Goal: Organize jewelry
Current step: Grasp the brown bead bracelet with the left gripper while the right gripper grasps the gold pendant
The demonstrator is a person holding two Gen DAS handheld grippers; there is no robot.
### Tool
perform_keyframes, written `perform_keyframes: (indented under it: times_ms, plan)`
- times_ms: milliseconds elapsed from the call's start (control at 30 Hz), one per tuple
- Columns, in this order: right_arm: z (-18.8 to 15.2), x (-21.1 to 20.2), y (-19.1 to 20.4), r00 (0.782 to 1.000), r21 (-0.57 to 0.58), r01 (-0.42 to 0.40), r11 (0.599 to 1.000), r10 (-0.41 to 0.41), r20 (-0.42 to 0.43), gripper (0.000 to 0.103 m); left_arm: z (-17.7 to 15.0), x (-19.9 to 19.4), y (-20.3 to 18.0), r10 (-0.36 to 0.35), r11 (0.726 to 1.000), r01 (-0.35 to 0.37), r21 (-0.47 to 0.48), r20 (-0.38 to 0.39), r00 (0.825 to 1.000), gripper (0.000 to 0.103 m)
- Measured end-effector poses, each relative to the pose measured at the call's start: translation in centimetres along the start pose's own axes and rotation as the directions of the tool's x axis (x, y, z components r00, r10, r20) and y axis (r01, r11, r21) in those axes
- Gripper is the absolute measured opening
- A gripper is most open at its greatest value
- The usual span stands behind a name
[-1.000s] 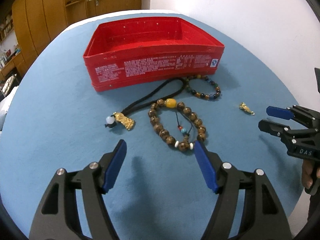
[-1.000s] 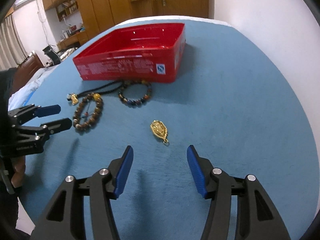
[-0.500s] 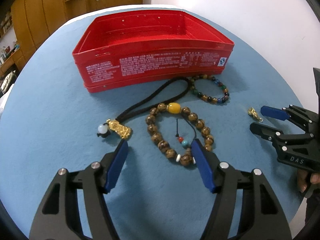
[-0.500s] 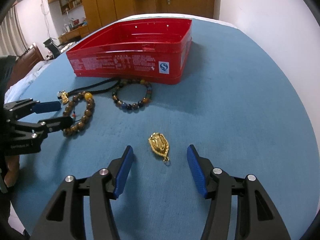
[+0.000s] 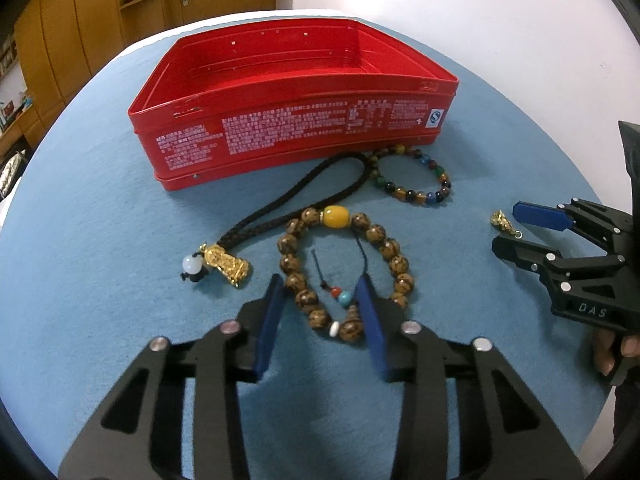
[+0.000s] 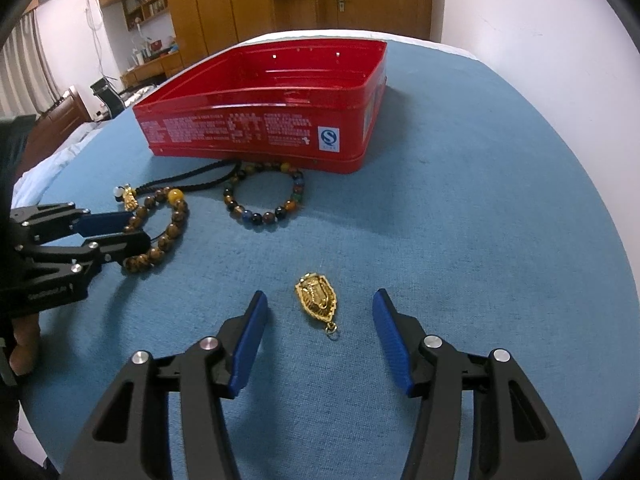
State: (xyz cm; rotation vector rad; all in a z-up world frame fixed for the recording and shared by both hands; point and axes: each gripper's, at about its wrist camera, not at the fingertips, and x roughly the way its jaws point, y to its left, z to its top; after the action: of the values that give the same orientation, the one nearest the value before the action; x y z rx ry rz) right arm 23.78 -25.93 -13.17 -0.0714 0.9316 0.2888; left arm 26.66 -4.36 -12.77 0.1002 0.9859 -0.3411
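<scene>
An empty red tin box stands on the blue table; it also shows in the right wrist view. In front of it lie a brown bead bracelet with a yellow bead, a multicoloured bead bracelet, and a black cord with a gold charm. My left gripper is open, its fingers straddling the near part of the brown bracelet. A gold shield pendant lies between the fingers of my open right gripper. The right gripper also shows in the left wrist view.
The blue table ends in a curved edge near a white wall on the right. Wooden cabinets and a chair stand beyond the table's far side. The multicoloured bracelet lies against the box front.
Both grippers have moved forward and down. The left now straddles the brown bracelet with its fingers closer together; the right now brackets the gold pendant.
</scene>
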Motion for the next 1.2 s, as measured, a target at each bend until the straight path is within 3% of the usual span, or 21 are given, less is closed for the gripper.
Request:
perform_keyframes:
  times_ms: [100, 267, 367, 533, 1200]
  plan:
    - [0.0, 0.0, 0.0, 1.000, 0.001, -0.004, 1.000, 0.004, 0.001, 0.055, 0.0, -0.1, 0.0, -0.011, 1.000, 0.011, -0.001, -0.005, 1.000, 0.016]
    - [0.0, 0.0, -0.1, 1.000, 0.001, -0.005, 1.000, 0.005, 0.003, 0.053, -0.5, -0.4, 0.2, -0.022, 1.000, 0.022, -0.002, -0.007, 1.000, 0.010]
    - [0.1, 0.0, -0.1, 1.000, 0.000, -0.009, 1.000, 0.009, 0.002, 0.044, -0.6, -0.6, 0.4, -0.030, 1.000, 0.029, -0.008, -0.007, 1.000, 0.010]
    - [0.3, 0.0, -0.2, 1.000, 0.007, -0.026, 1.000, 0.026, -0.006, 0.020, -0.7, -0.7, 0.4, -0.033, 0.999, 0.033, -0.011, -0.004, 0.999, 0.010]
    - [0.4, -0.3, 0.9, 1.000, -0.015, -0.013, 1.000, 0.013, -0.016, 0.018, -0.9, -1.0, 0.9, -0.034, 0.999, 0.034, -0.020, 0.004, 0.999, 0.010]
